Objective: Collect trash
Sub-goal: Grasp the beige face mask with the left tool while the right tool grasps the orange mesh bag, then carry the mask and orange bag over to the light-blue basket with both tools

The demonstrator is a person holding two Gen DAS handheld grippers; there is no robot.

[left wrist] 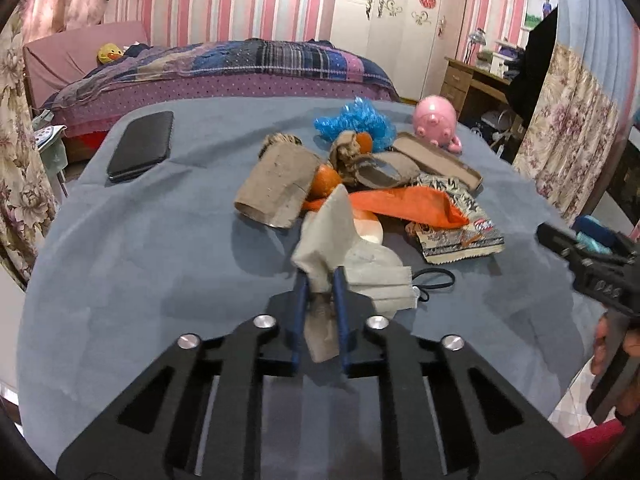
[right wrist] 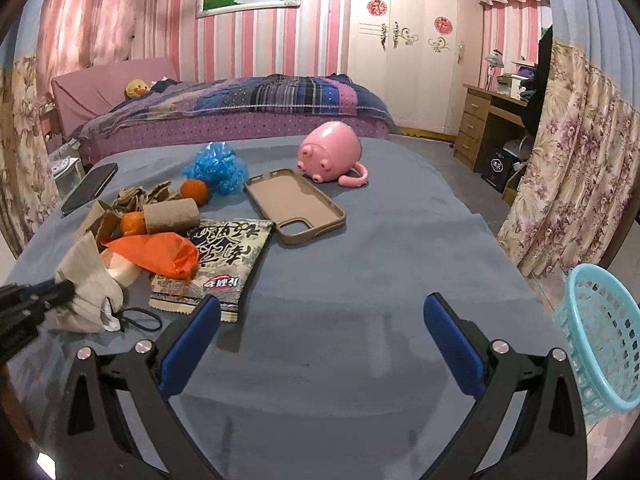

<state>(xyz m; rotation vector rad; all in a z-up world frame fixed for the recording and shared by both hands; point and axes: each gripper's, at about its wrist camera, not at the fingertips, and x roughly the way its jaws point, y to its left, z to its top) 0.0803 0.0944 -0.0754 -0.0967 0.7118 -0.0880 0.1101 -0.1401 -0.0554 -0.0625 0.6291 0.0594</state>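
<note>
2 grippers: left gripper (left wrist: 320,280) jaws clamped on a crumpled tissue (left wrist: 328,232); right gripper (right wrist: 322,314) jaws wide apart, empty.

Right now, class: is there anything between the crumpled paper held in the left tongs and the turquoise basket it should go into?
Nothing on the table blocks it. The left tongs grip the crumpled paper. The turquoise basket stands off the table's right edge, with bare blue cloth between. Only the open right tongs hover over that stretch.
</note>
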